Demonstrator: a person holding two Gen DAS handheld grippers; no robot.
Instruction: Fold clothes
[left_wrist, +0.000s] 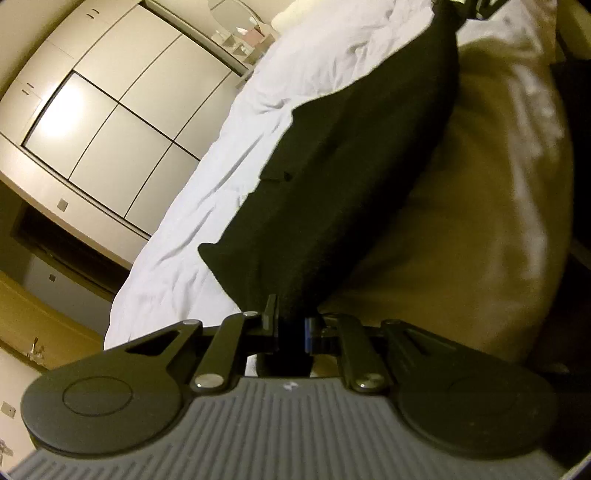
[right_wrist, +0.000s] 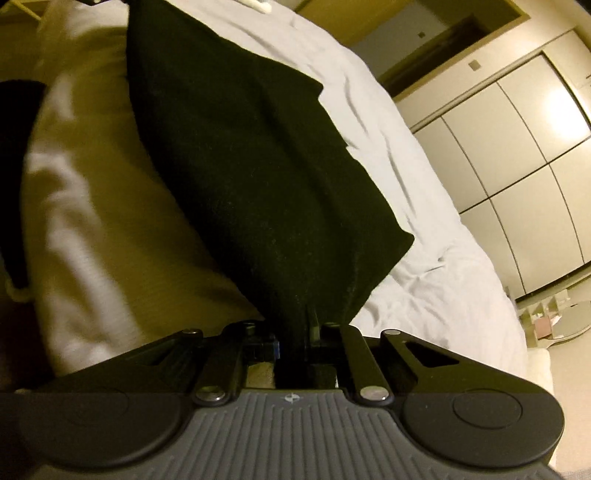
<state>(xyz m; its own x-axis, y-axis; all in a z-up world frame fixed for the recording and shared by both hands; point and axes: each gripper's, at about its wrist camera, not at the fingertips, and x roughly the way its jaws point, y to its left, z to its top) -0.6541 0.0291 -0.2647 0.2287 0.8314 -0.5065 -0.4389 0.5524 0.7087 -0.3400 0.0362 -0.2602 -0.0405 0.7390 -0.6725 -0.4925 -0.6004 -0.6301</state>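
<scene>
— What is shown in the left wrist view?

— The left gripper (left_wrist: 291, 325) is seen clenched on an end of a black garment (left_wrist: 343, 177), its jaws drawn close with dark cloth pinched between them. The garment is stretched away toward the top edge of the view, held above a white duvet (left_wrist: 207, 192) spread over the bed. A blurred tan cloth (left_wrist: 461, 229) is seen beside it, and pale wardrobe doors (left_wrist: 110, 122) are visible past the bed's far edge.

— And in the right wrist view?

— The right gripper (right_wrist: 299, 339) is likewise closed on the black garment (right_wrist: 258, 177), grasped at the other end. The cloth is hung taut above the white duvet (right_wrist: 424, 229), with the tan cloth (right_wrist: 110, 221) alongside and the wardrobe doors (right_wrist: 524, 147) beyond the bed's edge.
</scene>
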